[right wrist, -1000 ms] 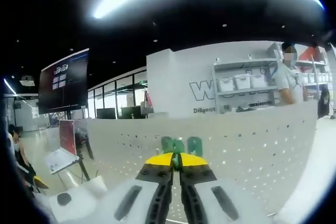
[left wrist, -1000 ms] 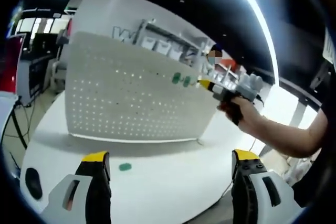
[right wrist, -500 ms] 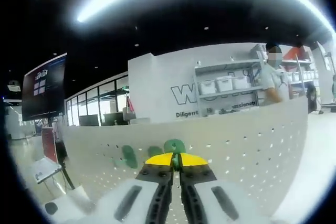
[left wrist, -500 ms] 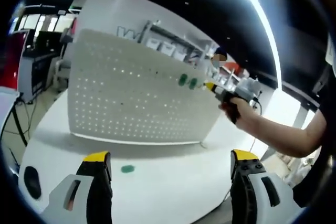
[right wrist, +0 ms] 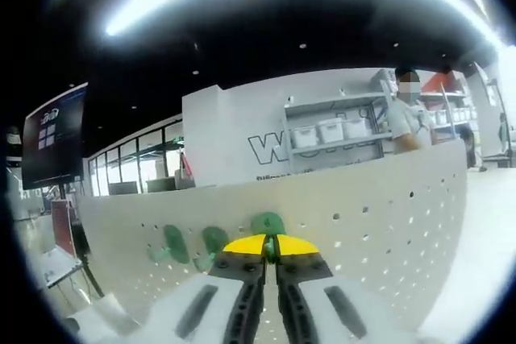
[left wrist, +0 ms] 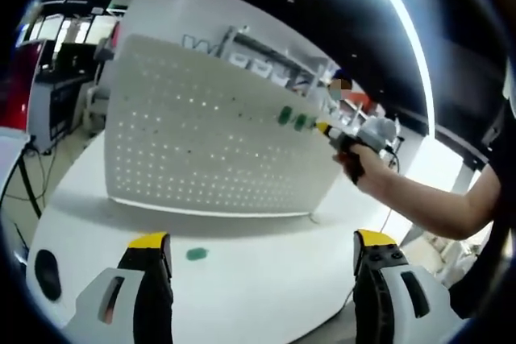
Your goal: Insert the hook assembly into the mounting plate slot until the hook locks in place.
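A white perforated mounting plate [left wrist: 201,151] stands upright on the round white table [left wrist: 266,296]. Two green hooks [left wrist: 292,118] sit high on its right side. In the right gripper view they appear as one hook [right wrist: 176,243] and a second [right wrist: 214,239], left of my jaws. My right gripper [right wrist: 271,246] is shut on a third green hook [right wrist: 268,222], held close against the plate [right wrist: 387,215]. A hand holds that gripper [left wrist: 332,131] just right of the mounted hooks. A loose green hook [left wrist: 196,254] lies on the table. My left gripper [left wrist: 262,241] is open, low over the table.
A black round object [left wrist: 47,273] lies at the table's left edge. Behind the plate stand a white wall with lettering, shelves with bins [right wrist: 334,130] and a person [right wrist: 407,114]. A dark screen [right wrist: 52,147] hangs at the left. The person's forearm [left wrist: 419,203] reaches in from the right.
The right gripper has moved right along the plate with its hook, so the two mounted hooks now lie left of its jaws. The left gripper has barely moved.
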Demonstrator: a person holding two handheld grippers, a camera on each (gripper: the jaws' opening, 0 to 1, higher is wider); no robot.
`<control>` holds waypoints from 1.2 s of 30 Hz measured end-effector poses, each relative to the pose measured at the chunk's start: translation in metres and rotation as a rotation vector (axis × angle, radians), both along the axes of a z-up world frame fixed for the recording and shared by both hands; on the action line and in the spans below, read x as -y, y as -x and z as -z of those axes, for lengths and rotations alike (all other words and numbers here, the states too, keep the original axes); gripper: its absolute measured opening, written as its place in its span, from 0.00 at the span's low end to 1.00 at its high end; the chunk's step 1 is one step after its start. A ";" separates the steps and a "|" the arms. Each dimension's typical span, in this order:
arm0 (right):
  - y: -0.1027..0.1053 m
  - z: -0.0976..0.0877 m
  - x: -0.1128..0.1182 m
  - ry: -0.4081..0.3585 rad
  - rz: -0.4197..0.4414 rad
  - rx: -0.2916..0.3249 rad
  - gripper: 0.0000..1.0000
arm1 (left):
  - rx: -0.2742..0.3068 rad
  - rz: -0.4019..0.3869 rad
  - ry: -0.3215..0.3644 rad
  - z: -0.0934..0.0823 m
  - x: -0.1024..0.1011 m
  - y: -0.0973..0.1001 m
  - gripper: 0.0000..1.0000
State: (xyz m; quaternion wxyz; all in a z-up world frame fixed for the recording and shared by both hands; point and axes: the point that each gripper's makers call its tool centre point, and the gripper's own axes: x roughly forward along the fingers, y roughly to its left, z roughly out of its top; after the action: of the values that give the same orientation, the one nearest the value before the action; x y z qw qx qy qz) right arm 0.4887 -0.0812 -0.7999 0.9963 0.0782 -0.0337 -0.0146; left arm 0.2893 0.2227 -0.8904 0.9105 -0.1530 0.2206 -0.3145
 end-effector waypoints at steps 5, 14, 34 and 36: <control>-0.001 0.001 -0.001 0.015 0.016 0.014 0.01 | -0.008 -0.003 0.003 0.002 0.000 0.000 0.94; -0.005 0.007 0.003 0.001 0.033 0.010 0.01 | -0.017 -0.007 0.005 0.006 -0.002 -0.001 0.93; -0.006 0.008 -0.003 0.008 0.026 -0.023 0.08 | -0.028 -0.017 0.002 0.009 -0.011 -0.002 0.93; -0.005 0.006 -0.004 0.009 0.019 -0.021 0.10 | -0.032 -0.021 0.003 0.010 -0.013 -0.002 0.92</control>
State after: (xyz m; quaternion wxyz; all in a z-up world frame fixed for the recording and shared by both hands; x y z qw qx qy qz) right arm 0.4939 -0.0774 -0.8063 0.9967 0.0733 -0.0243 -0.0247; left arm 0.2910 0.2356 -0.9004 0.9099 -0.1615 0.2331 -0.3026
